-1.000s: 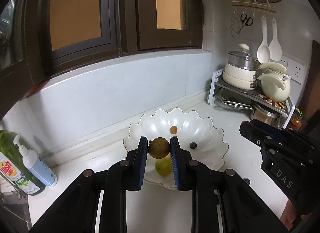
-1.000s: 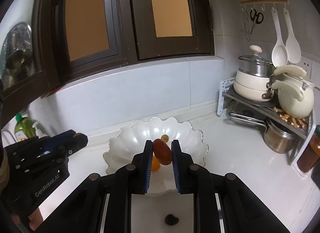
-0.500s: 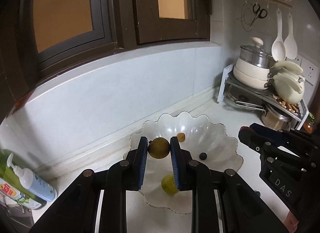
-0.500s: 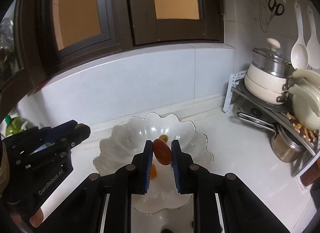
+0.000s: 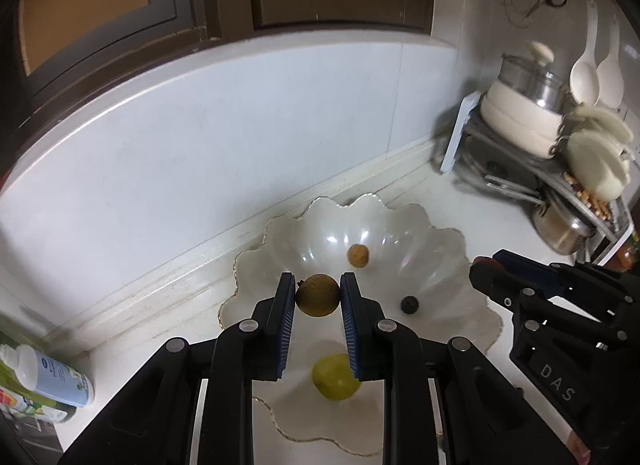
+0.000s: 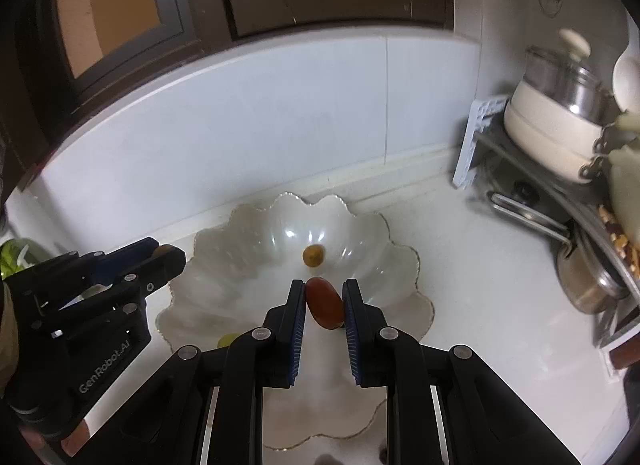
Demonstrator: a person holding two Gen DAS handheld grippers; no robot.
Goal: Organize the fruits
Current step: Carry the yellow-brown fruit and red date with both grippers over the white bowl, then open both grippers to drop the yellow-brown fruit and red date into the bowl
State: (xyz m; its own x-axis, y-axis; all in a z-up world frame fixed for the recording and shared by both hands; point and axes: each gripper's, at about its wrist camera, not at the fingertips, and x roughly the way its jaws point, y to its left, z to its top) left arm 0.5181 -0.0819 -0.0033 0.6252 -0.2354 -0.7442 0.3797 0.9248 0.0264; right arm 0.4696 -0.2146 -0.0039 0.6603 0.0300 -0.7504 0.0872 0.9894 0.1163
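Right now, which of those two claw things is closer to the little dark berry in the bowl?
Probably the right hand-held gripper, just beside the dark berry. The left hand-held gripper, holding a brown fruit, sits farther to its left.

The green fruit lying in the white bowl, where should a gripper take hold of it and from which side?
Grip the green fruit across its round middle, coming straight down from above. It lies loose on the shallow floor of the white bowl, apart from the other pieces, so both sides look open to fingers. Both grippers are full now: the left gripper holds a brown fruit, so one must let go first.

Green fruit (image 6: 226, 340) mostly hidden (behind claw).
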